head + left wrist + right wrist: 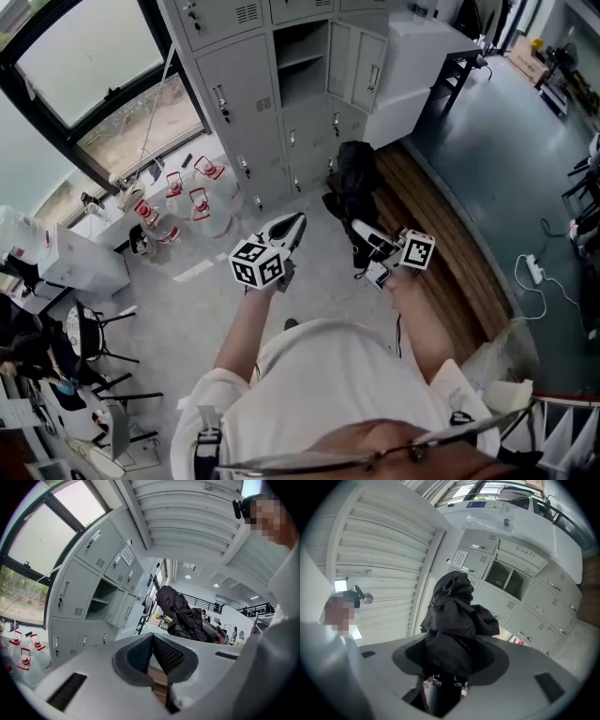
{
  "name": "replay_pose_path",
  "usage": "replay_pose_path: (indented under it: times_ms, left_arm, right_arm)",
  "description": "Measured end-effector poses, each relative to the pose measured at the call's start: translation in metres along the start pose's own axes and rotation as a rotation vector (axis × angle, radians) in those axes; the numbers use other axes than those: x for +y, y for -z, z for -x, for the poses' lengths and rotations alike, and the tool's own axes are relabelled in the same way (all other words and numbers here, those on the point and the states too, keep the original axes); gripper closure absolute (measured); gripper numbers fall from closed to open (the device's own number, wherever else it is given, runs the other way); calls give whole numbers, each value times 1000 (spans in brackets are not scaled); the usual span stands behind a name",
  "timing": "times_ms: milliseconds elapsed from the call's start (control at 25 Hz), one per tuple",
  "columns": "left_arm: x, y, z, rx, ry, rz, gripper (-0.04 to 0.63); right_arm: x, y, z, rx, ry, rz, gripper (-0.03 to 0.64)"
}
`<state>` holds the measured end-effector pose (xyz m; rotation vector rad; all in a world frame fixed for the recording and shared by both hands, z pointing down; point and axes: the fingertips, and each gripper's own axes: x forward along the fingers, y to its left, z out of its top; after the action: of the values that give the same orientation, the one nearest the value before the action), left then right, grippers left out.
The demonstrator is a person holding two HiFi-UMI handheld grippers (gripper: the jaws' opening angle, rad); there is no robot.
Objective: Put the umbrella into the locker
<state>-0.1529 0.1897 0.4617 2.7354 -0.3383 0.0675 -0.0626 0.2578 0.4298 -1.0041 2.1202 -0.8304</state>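
Note:
The umbrella (351, 184) is a folded black bundle of fabric, and my right gripper (362, 247) is shut on its lower end. In the right gripper view the umbrella (454, 620) rises from between the jaws and fills the middle. My left gripper (298, 221) hangs just left of it, shut, with nothing in it; its ribbed pads (164, 653) meet at the tip. The grey locker bank (234, 94) stands ahead, with one compartment (300, 56) open and its door (356, 61) swung aside. That open compartment (506, 578) lies up and right of the umbrella.
Several clear water jugs with red handles (187, 202) stand on the floor left of the lockers. A white cabinet (417, 66) adjoins the lockers on the right. A wooden floor strip (450, 244) runs along the right, with a power strip (534, 269) beyond. Chairs (94, 337) crowd the far left.

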Motion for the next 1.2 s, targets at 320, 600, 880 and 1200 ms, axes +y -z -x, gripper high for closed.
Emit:
replay_pose_path:
  times_ms: [320, 600, 880, 1200]
  left_arm:
    - [8, 1, 9, 13, 24, 9, 592]
    - [28, 6, 25, 41, 48, 21, 592]
    - [43, 17, 37, 83, 89, 26, 592]
    - [53, 24, 46, 113, 122, 35, 592]
  right_arm:
    - [-2, 8, -7, -31, 9, -3, 380]
    - [-5, 23, -20, -62, 39, 0, 380]
    - [-7, 45, -28, -106, 63, 7, 380]
    - [-14, 61, -32, -134, 106, -1, 380]
